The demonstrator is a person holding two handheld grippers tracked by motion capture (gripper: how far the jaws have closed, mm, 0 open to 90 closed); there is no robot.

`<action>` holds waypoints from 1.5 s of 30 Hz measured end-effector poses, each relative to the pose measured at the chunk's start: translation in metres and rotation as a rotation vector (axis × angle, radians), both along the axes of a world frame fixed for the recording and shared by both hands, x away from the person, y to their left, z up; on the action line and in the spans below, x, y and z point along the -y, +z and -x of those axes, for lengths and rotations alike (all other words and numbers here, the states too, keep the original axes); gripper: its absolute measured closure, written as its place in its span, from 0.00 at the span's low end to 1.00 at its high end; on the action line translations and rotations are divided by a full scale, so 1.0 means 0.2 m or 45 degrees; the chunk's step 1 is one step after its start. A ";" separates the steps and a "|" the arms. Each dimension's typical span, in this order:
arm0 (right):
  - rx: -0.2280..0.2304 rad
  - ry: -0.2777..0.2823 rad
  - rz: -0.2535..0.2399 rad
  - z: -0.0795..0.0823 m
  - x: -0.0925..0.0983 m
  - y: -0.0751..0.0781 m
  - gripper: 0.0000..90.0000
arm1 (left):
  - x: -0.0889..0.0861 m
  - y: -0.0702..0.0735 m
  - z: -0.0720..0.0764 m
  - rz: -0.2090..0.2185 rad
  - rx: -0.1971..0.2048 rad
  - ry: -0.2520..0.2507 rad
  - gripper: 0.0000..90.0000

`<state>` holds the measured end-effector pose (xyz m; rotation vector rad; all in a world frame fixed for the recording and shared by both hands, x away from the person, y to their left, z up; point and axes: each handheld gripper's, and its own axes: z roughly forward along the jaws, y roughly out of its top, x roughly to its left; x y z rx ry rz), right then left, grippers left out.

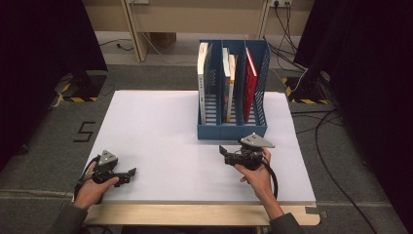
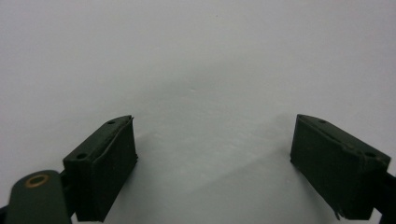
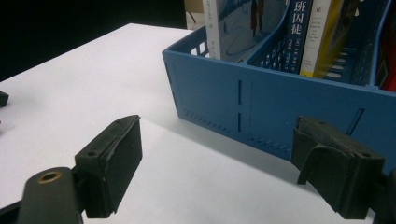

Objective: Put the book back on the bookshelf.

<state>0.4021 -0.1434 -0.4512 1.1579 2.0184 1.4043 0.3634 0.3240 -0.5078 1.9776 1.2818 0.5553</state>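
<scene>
**Inspector:** Both grippers first. Right gripper (image 1: 224, 150): jaws spread wide, nothing between them, held low over the white table (image 1: 156, 126) just in front of the blue file rack (image 1: 233, 130). In the right gripper view the rack's front wall (image 3: 261, 107) stands near, apart from both jaws.

**Clerk:** And the left?

**Inspector:** Left gripper (image 1: 131, 173): jaws likewise spread, empty, near the table's front left corner, well apart from the rack. Its own view has bare white surface between the jaws.

**Clerk:** Where do the books stand?

**Inspector:** All inside the rack, upright. A white book (image 1: 202, 80) in the left compartment, two books (image 1: 228, 83) in the middle one, a red book (image 1: 250, 83) in the right one. The right gripper view catches the white one (image 3: 233, 28) and a dark spine with white characters (image 3: 295, 32).

**Clerk:** Progress, then?

**Inspector:** My judgement: nothing is gripped and no book lies on the table, so handling has not visibly begun. The right gripper is the one placed to reach in; reaching, grasping and moving a book all remain.
</scene>
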 end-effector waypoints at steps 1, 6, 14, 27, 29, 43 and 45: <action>-0.001 0.003 0.002 0.00 0.00 0.00 0.20 | 0.00 0.00 0.00 0.000 0.000 0.000 0.14; -0.019 0.008 0.024 0.01 0.00 -0.02 0.19 | 0.00 0.00 0.00 0.001 0.001 0.000 0.14; -0.028 0.028 0.040 0.04 -0.01 -0.04 0.20 | 0.00 0.00 0.00 0.002 0.004 0.000 0.15; -0.048 0.048 0.066 0.09 -0.02 -0.07 0.20 | 0.00 0.00 0.00 0.004 0.005 0.000 0.15; -0.054 0.050 0.067 0.10 -0.01 -0.07 0.19 | 0.00 0.00 0.00 0.004 0.005 0.000 0.15; -0.069 0.053 0.119 0.16 0.02 -0.10 0.19 | 0.00 0.00 0.00 0.005 0.004 0.000 0.15; -0.071 0.058 0.120 0.17 0.02 -0.10 0.19 | 0.00 0.00 0.00 0.005 0.004 0.000 0.15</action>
